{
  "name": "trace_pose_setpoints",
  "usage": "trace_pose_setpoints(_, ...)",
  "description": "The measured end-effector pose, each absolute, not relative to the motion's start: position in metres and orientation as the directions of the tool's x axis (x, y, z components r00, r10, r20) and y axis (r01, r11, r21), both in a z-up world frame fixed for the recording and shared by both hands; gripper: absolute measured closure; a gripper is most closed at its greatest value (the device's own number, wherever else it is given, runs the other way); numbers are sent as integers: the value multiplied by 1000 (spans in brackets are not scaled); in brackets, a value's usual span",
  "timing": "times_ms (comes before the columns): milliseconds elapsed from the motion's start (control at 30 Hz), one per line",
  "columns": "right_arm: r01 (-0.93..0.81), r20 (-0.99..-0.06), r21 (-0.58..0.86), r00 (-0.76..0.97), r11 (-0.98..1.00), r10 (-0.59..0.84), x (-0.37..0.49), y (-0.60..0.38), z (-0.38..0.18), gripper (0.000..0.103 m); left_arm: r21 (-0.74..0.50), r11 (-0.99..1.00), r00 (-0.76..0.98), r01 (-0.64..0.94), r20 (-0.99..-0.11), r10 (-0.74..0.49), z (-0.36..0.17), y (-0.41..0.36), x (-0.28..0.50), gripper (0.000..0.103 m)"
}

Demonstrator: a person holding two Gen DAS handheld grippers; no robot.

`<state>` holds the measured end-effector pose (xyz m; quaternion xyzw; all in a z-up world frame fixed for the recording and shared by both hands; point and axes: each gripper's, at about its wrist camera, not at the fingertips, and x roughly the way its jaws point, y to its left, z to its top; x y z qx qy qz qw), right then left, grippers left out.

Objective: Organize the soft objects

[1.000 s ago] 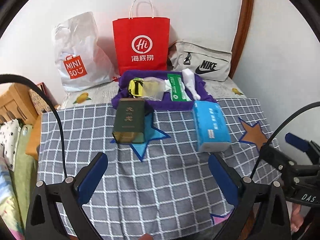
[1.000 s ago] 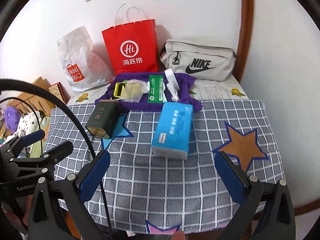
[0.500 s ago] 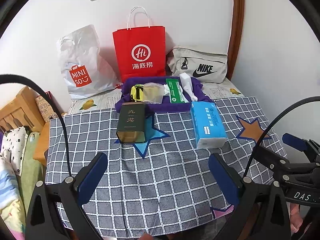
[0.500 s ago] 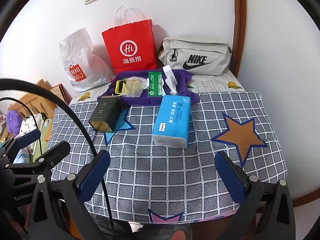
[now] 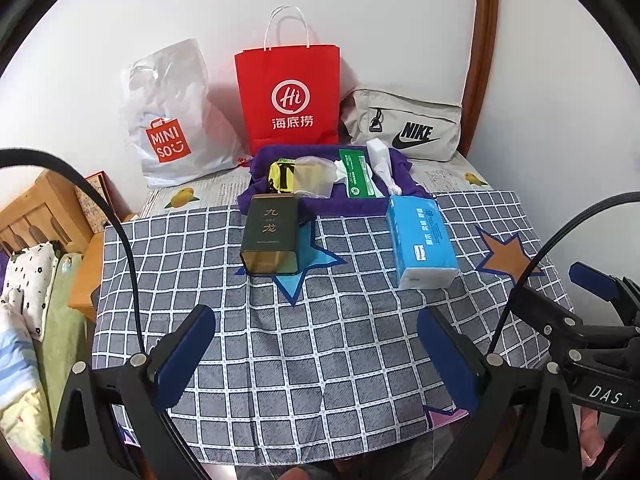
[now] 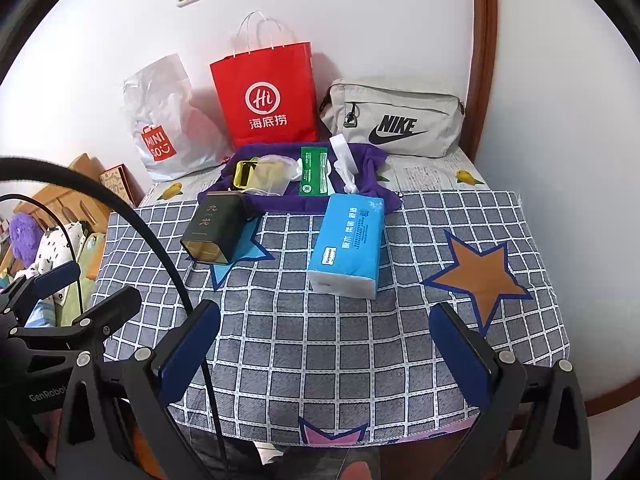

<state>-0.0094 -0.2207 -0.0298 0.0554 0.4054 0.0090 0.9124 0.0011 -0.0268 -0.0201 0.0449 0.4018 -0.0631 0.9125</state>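
A blue tissue pack lies on the checked tablecloth, right of a dark green tin. Behind them a purple cloth holds a green packet, a white tissue pack, a clear plastic bag and a yellow item. My left gripper and right gripper hang open over the table's near edge, nothing between the fingers.
Against the back wall stand a white Miniso bag, a red paper bag and a grey Nike pouch. Bedding and wooden furniture lie left of the table. A brown door frame runs up at right.
Both grippers have drawn back and risen, so the table and objects look smaller and more of the near edge shows. Nothing on the table moved.
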Motion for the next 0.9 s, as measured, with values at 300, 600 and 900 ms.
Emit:
trace_pose_setpoints(300, 23, -745, 107, 663, 994, 64, -11, -216, -31, 1, 27, 990, 667, 142, -741, -75, -21, -25, 2, 1)
trace_pose_setpoints(600, 22, -748, 108, 660, 994, 67, -9, -214, -30, 1, 27, 991, 667, 129, -742, -67, -21, -24, 1, 1)
trace_pose_setpoints(900, 26, -753, 109, 654, 994, 65, -8, -213, -32, 1, 34, 992, 667, 118, -743, -54, -22, -23, 0, 1)
